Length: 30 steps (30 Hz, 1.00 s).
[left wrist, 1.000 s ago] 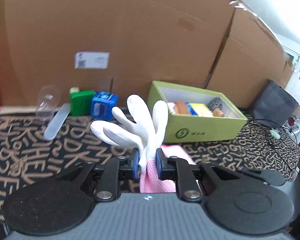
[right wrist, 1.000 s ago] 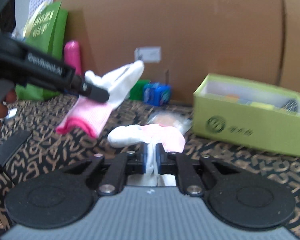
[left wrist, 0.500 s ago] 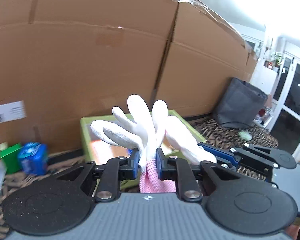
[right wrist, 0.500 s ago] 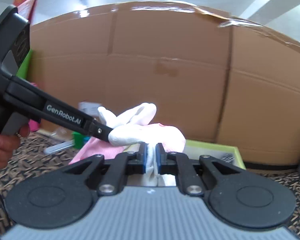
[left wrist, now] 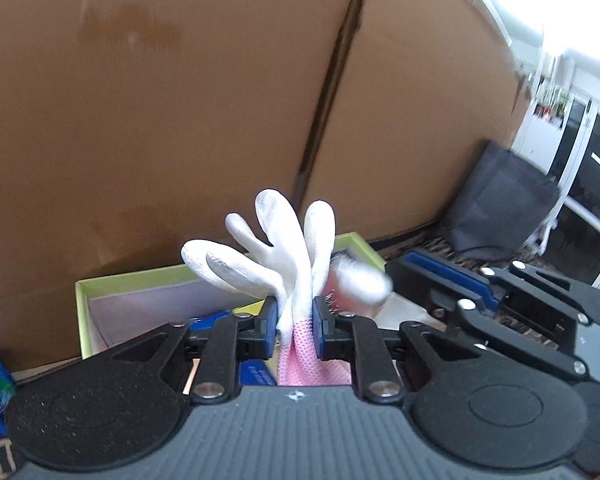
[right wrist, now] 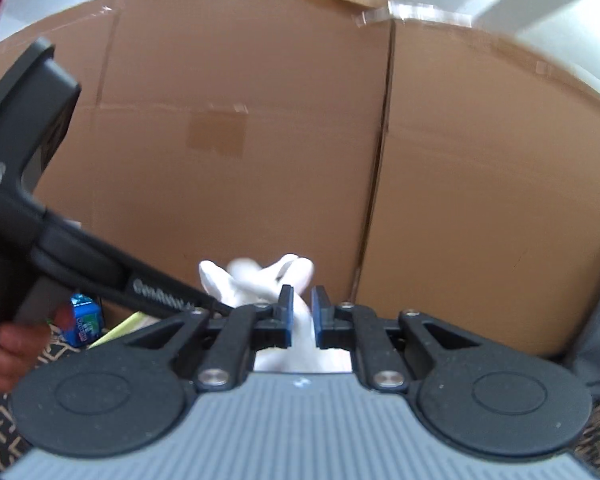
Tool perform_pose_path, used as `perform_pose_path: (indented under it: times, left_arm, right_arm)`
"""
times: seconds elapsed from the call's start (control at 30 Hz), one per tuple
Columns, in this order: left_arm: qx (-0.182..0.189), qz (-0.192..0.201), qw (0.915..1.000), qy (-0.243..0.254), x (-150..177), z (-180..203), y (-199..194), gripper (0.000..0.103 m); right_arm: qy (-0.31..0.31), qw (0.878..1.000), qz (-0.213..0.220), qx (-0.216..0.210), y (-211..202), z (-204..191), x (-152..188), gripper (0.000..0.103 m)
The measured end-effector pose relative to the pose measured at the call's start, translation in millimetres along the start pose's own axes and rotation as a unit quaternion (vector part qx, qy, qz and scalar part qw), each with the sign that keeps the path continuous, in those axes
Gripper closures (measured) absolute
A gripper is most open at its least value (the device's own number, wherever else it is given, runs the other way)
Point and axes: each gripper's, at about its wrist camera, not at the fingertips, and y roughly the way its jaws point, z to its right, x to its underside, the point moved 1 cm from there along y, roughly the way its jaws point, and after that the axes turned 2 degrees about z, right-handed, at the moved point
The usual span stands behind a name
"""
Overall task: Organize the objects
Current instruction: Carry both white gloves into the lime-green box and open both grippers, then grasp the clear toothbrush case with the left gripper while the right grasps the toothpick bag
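Your left gripper [left wrist: 296, 320] pinched one glove [left wrist: 276, 256] above the green box [left wrist: 112, 284]; your right gripper [right wrist: 299, 312] clamped another glove [right wrist: 300, 320], seemingly.

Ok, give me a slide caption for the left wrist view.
Left tongs clamp a white-and-pink knit work glove above an open lime-green cardboard box, large brown cartons behind.

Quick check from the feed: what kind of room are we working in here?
Likely a home or storeroom corner: big cardboard cartons as a backdrop, a dark bag on the patterned table cover, glass doors at the right.
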Motion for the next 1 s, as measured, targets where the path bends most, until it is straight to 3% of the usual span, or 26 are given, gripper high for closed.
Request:
perform_pose_path:
  times: [0.03,0.07,0.1,0.13,0.17,0.23,0.43,0.53,0.6,0.77,0.87,1.0]
  left_arm:
    - [-0.006,0.001,1.0000,0.003,6,-4,5,0.082]
    - [-0.015,-0.002,0.9999,0.000,10,-9,8,0.068]
    - [-0.022,-0.009,0.9997,-0.010,15,-14,9,0.044]
    - [-0.021,-0.007,0.9995,-0.023,18,-21,6,0.036]
    - [-0.018,0.008,0.9992,-0.035,21,-25,-1,0.028]
    - [-0.019,0.034,0.9984,-0.042,26,-31,-14,0.026]
    - [-0.037,0.030,0.9969,-0.063,21,-29,-28,0.021]
    - [-0.046,0.028,0.9962,-0.069,26,-23,-44,0.019]
    - [-0.053,0.028,0.9959,-0.068,34,-21,-62,0.018]
    - [-0.062,0.037,0.9946,-0.074,59,-13,-109,0.016]
    - [-0.057,0.034,0.9945,-0.081,85,-7,-135,0.016]
    - [-0.079,0.022,0.9918,-0.097,123,-7,-161,0.016]
  right_arm:
    - [0.002,1.000,-0.013,-0.007,10,-1,8,0.093]
    - [0.002,0.999,-0.036,-0.014,22,-1,16,0.093]
    - [0.006,0.998,-0.057,-0.018,31,-1,25,0.092]
    - [0.010,0.997,-0.067,-0.024,35,0,33,0.084]
    - [0.017,0.997,-0.071,-0.029,34,1,39,0.067]
    - [0.031,0.997,-0.064,-0.029,28,4,47,0.053]
    - [0.052,0.996,-0.064,-0.019,15,10,52,0.053]
    - [0.064,0.993,-0.096,-0.019,21,13,53,0.039]
    - [0.068,0.993,-0.098,-0.015,14,8,49,0.038]
    - [0.088,0.995,-0.036,-0.031,-43,-11,44,0.000]
    - [0.101,0.993,-0.033,-0.056,-66,-27,48,0.000]
    - [0.128,0.985,-0.073,-0.093,-84,-52,71,0.000]
